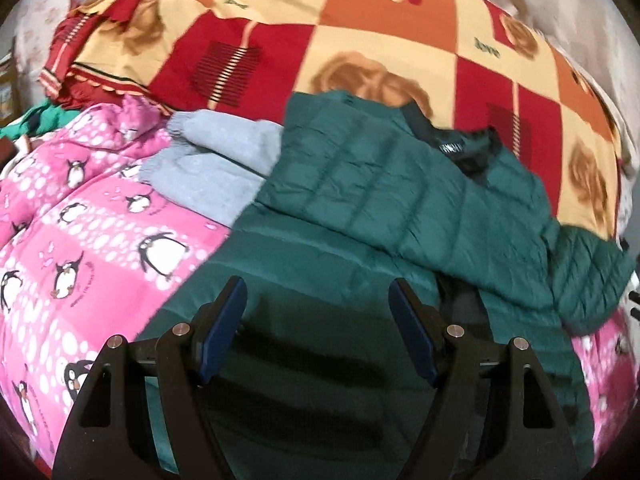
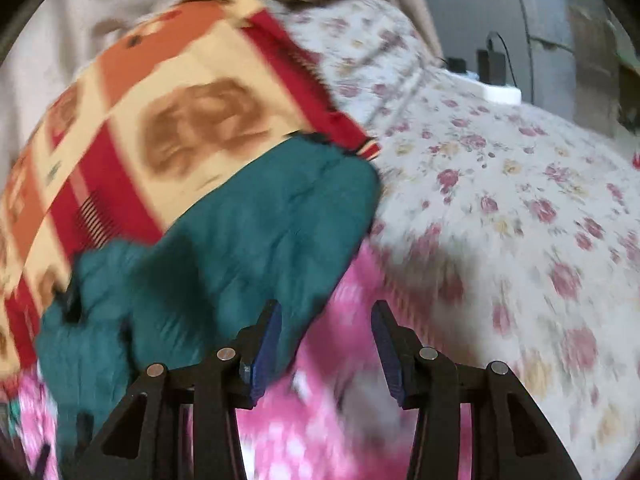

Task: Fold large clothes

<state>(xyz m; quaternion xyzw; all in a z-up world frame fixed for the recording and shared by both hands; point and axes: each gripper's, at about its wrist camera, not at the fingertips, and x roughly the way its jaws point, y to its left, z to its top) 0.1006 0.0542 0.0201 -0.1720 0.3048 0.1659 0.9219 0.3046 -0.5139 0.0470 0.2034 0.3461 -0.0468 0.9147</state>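
Your left gripper hangs with its jaws spread wide and nothing between them, just above the green puffer jacket. The jacket lies across the pink penguin blanket and the checked red-and-orange quilt, next to a grey garment. Your right gripper is also released and empty, over pink blanket beside the jacket's edge, with the floral sheet on the right.

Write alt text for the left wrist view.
A dark green quilted jacket lies spread on a bed, with the open left tool hovering over its near edge, nothing between its fingers. A grey garment and a pink penguin-print blanket lie to its left, a red-and-orange patterned blanket behind.
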